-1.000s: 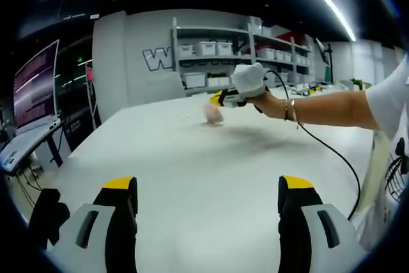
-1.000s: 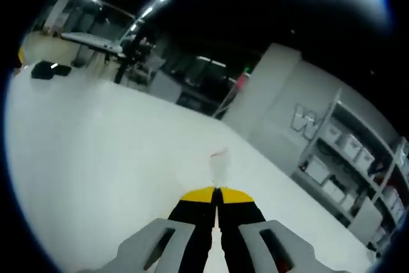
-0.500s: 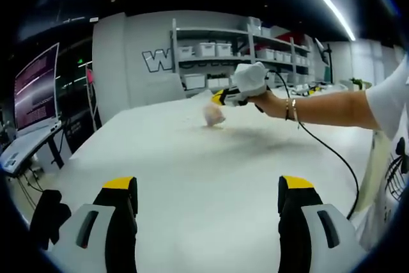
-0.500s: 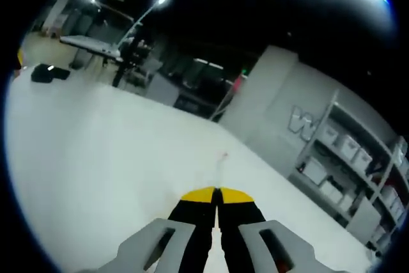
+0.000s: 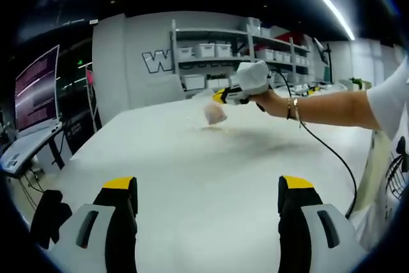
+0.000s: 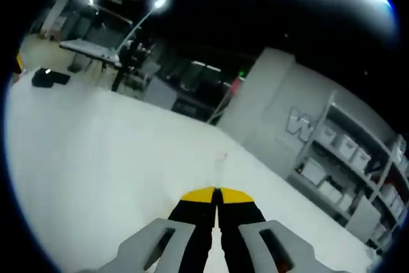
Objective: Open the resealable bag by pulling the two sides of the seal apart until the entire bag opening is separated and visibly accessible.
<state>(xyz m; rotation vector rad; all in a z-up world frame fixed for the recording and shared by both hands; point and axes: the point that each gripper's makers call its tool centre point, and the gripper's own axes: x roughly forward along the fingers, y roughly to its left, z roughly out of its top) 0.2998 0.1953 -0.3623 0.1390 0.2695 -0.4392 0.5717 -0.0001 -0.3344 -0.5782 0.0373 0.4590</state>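
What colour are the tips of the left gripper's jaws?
Yellow tips on black jaws of the left gripper, with grey bodies below; clearest in the left gripper view.

The bag (image 5: 214, 113) hanging under the right gripper (image 5: 222, 98) is small and blurred in the left gripper view, so whether its seal is apart cannot be told. In the right gripper view the closed jaws hide it, with only a faint clear strip (image 6: 220, 174) above their tips. The person's arm (image 5: 332, 108) is cut off at the right edge
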